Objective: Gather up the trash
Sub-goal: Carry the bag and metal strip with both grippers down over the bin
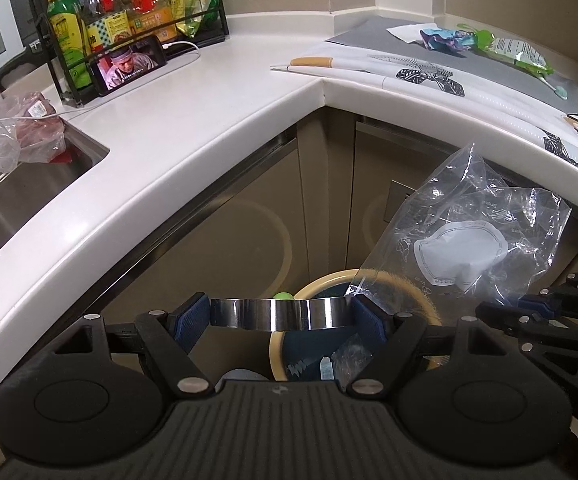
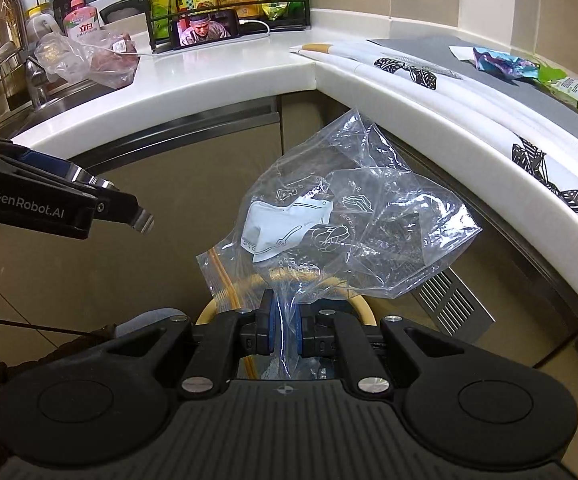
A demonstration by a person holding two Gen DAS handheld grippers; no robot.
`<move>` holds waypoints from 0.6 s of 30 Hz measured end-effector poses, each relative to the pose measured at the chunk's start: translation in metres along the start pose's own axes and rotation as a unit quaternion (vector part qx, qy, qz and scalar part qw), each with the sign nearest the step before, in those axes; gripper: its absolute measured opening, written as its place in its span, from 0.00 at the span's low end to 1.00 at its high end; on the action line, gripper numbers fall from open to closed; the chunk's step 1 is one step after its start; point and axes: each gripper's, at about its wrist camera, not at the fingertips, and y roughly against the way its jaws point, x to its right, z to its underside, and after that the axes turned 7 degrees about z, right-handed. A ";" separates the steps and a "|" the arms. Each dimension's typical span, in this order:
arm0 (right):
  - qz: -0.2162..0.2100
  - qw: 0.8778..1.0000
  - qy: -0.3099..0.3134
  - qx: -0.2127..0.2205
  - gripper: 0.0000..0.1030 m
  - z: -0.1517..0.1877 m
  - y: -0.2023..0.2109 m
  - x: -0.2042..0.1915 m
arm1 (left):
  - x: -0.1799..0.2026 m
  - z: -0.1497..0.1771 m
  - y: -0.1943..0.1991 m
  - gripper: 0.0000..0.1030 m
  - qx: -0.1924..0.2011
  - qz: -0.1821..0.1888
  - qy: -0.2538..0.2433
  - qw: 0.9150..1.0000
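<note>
Item: clear plastic zip bag [image 2: 349, 220], crumpled, printed with small line drawings, a white paper packet visible inside; held directly above the bin [image 2: 363, 306], a round container with a pale yellow rim and dark liner standing on the floor against the corner cabinets. Holder: right gripper [image 2: 285, 330], pads pinched tight on the bag's lower neck, the bulk of the bag billowing up and away from the jaws. Second tool: left gripper [image 1: 279, 314], jaws spread wide and clamped across a shiny metal ring or band [image 1: 279, 314], which spans the gap between the blue pads; it sits above the near side of the bin, and what the band belongs to cannot be told. Bin contents: scraps of clear wrapping on the liner and something small and green at the far rim. Remaining stock on the counter [image 1: 193, 120] above and beyond the bin, right-hand run: a blue-purple wrapper [image 1: 447, 38], a green snack packet [image 1: 517, 52], a white paper scrap. Left of the bin, up at the sink: a plastic bag with pinkish contents, not evidently trash. Step in hand, as judged: depositing the zip bag. Next move calls for lowering the right gripper until the bag's bulk is inside the rim, then parting the pads; the light film may cling to a pad or drift outside the rim.
</note>
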 end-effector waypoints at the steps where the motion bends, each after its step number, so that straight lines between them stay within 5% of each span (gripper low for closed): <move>1: 0.000 1.000 0.000 -0.001 0.10 0.000 -0.001 0.000 | 0.000 0.000 -0.001 0.79 -0.001 0.001 -0.001 1.000; 18: 0.003 0.997 0.000 -0.072 0.10 0.008 -0.066 0.011 | -0.005 -0.014 -0.055 0.79 -0.028 0.028 0.015 0.999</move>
